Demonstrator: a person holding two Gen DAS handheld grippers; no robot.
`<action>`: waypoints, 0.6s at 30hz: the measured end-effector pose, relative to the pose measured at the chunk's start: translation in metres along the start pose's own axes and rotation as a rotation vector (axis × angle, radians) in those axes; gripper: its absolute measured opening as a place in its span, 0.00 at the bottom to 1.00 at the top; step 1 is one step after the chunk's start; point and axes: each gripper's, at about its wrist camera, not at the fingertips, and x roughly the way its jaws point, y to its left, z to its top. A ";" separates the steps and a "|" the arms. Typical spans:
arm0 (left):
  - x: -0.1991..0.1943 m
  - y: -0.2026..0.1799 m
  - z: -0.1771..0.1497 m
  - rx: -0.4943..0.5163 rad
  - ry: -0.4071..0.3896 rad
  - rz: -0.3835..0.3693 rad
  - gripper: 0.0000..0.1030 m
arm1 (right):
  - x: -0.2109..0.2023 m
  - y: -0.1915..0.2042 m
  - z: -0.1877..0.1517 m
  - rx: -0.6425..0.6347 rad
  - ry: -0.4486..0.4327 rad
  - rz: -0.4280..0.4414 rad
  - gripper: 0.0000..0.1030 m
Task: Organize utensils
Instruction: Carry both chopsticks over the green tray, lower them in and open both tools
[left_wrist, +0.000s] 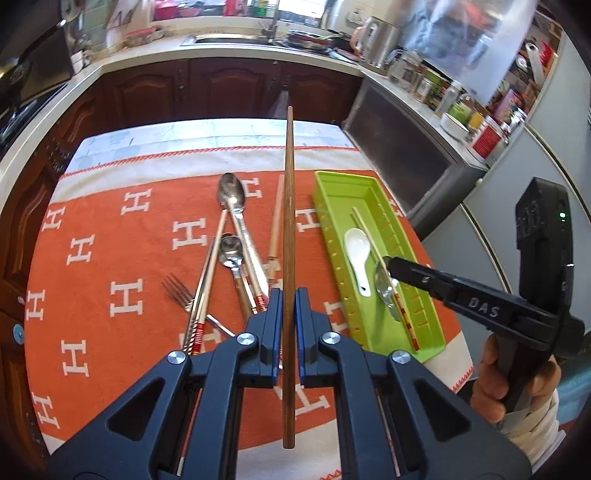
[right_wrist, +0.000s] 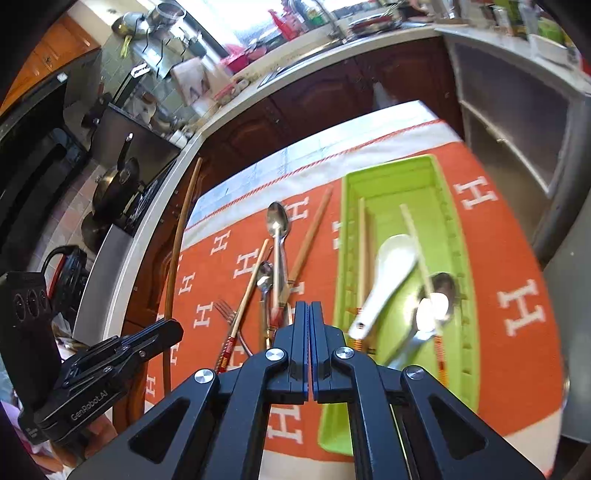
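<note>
Above the orange cloth (left_wrist: 110, 258), left gripper (left_wrist: 287, 295) clamps a dark chopstick (left_wrist: 288, 221); right gripper (right_wrist: 309, 308) closed, empty.

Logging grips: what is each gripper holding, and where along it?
Left gripper clamps the dark wooden chopstick nearer its lower end. Right gripper is shut, holding nothing.

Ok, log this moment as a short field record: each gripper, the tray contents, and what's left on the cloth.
left gripper: shut on dark wooden chopstick, held above the cloth
right gripper: shut, holding nothing
green tray: white ceramic spoon, metal spoon, pale chopsticks
orange H-pattern cloth: two metal spoons, fork, several chopsticks, in a loose pile
</note>
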 end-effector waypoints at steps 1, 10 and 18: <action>0.002 0.006 0.000 -0.015 0.002 0.005 0.04 | 0.009 0.003 0.002 -0.004 0.014 0.003 0.01; 0.016 0.045 0.005 -0.079 0.003 0.024 0.04 | 0.096 0.027 0.033 0.007 0.089 -0.035 0.17; 0.028 0.076 0.008 -0.143 0.010 0.002 0.04 | 0.159 0.030 0.060 0.097 0.160 -0.171 0.24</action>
